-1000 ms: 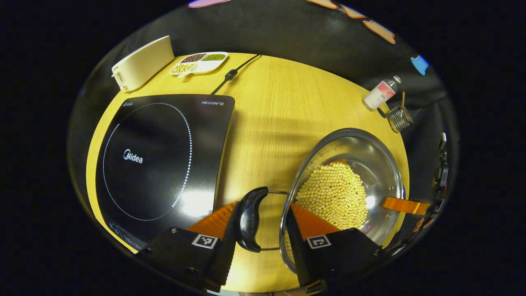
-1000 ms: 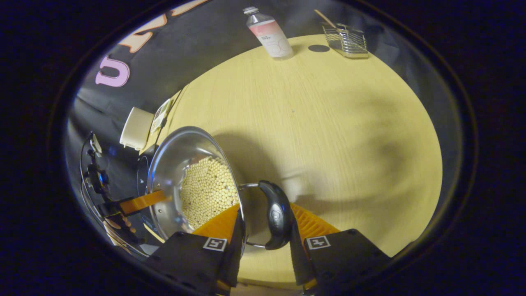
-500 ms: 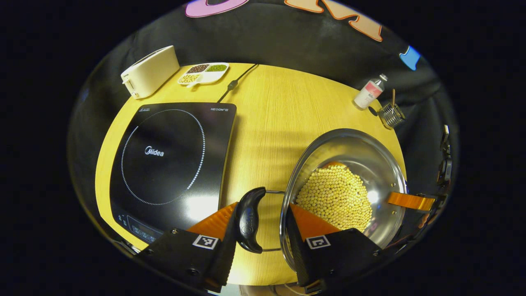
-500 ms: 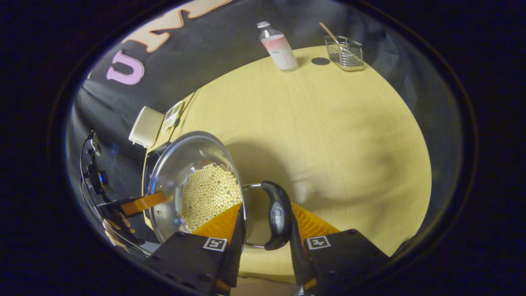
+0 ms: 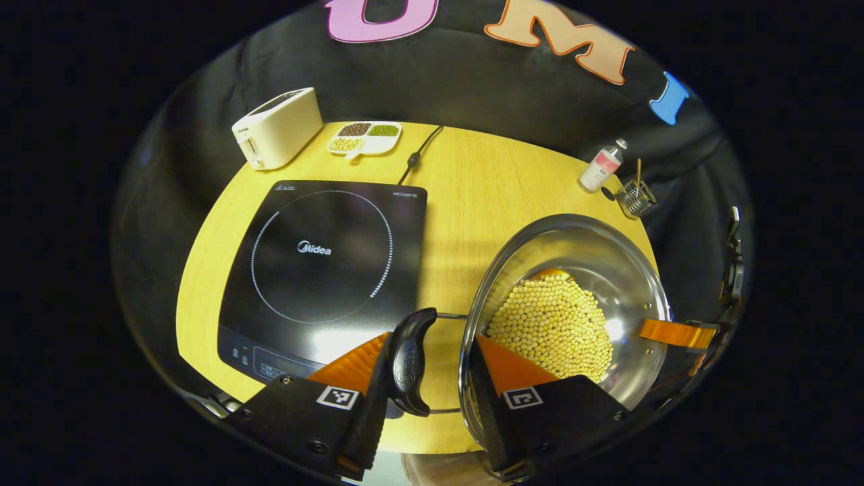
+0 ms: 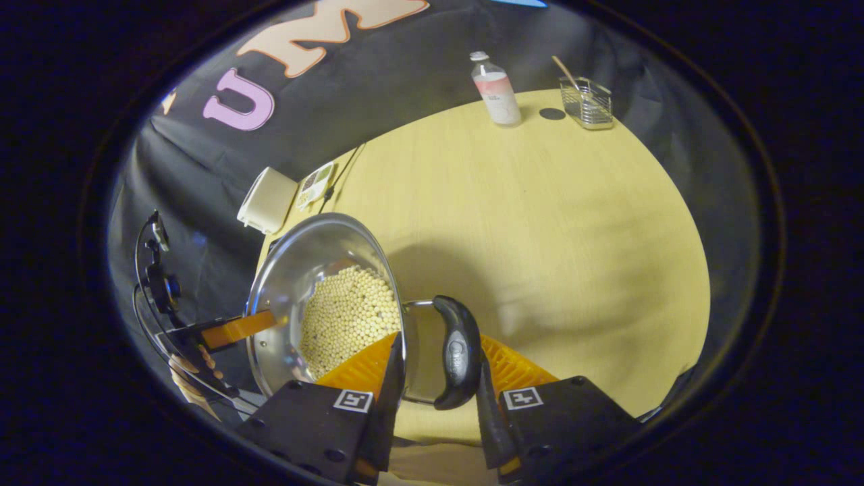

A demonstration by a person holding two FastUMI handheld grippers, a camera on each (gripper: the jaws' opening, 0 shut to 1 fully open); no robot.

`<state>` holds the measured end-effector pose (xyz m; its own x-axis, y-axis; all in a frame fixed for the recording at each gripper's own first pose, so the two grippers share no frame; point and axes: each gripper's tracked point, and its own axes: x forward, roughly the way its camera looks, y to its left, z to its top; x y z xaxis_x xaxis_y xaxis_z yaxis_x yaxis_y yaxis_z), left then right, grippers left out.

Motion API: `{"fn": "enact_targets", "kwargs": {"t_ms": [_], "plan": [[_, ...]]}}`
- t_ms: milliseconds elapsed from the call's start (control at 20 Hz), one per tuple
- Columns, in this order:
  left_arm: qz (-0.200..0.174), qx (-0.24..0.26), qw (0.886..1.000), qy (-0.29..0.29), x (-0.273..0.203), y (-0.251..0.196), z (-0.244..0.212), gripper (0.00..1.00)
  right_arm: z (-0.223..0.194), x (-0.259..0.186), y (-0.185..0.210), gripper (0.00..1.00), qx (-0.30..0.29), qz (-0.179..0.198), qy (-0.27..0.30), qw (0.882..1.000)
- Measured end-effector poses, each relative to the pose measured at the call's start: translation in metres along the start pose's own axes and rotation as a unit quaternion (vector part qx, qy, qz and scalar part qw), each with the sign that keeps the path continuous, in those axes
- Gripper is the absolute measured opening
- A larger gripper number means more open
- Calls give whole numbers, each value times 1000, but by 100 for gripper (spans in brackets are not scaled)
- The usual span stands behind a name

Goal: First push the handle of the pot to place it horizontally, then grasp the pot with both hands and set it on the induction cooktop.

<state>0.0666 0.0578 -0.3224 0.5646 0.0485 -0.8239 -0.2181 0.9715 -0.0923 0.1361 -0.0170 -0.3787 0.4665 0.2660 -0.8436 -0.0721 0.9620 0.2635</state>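
Pot [image 5: 624, 270]: a steel pot with pale beans [image 5: 550, 324] inside is seen held above the table [image 5: 472, 182], right of the cooktop [image 5: 324, 263] in the left gripper view, not over it.
Left gripper [image 5: 432, 358]: its fingers are set astride the pot's rim and black side handle [image 5: 408, 361]; one finger is inside the pot, the other outside the handle. Both appear pressed on handle and rim.
Right gripper [image 6: 437, 368]: the opposite handle [image 6: 459, 351] and rim are pinched the same way, one finger inside on the beans [image 6: 347, 317] side.
Handle axis: both handles are seen lying flat, out from the rim, on a line running gripper to gripper.
Tilt: the pot's mouth is seen facing up.
Far gripper: the other gripper's finger is seen at the far rim in each view.
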Motion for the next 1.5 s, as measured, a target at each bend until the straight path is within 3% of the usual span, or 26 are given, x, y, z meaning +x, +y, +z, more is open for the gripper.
{"fn": "enact_targets", "kwargs": {"t_ms": [400,450,500,850,950,1000,1050,1500], "plan": [[-11,29,1000,7,-8,80,16,63,-27,13,81,48,30,-15,-19,999],[-10,31,999,7,-9,92,19,63,-28,17,93,55,32,-16,-20,999],[-9,33,999,6,-9,104,22,65,-30,23,105,48,34,-14,-20,999],[10,27,1000,2,0,188,43,63,-32,71,182,46,34,-4,-21,999],[13,34,999,-9,5,203,54,63,-28,83,195,47,33,-6,-24,999],[15,40,999,-10,8,209,59,63,-25,88,201,55,33,-8,-24,999],[18,45,999,-11,11,216,62,63,-22,94,206,47,35,-11,-26,999],[41,66,996,-37,31,259,93,63,-9,137,240,48,33,-25,-31,999]]}}
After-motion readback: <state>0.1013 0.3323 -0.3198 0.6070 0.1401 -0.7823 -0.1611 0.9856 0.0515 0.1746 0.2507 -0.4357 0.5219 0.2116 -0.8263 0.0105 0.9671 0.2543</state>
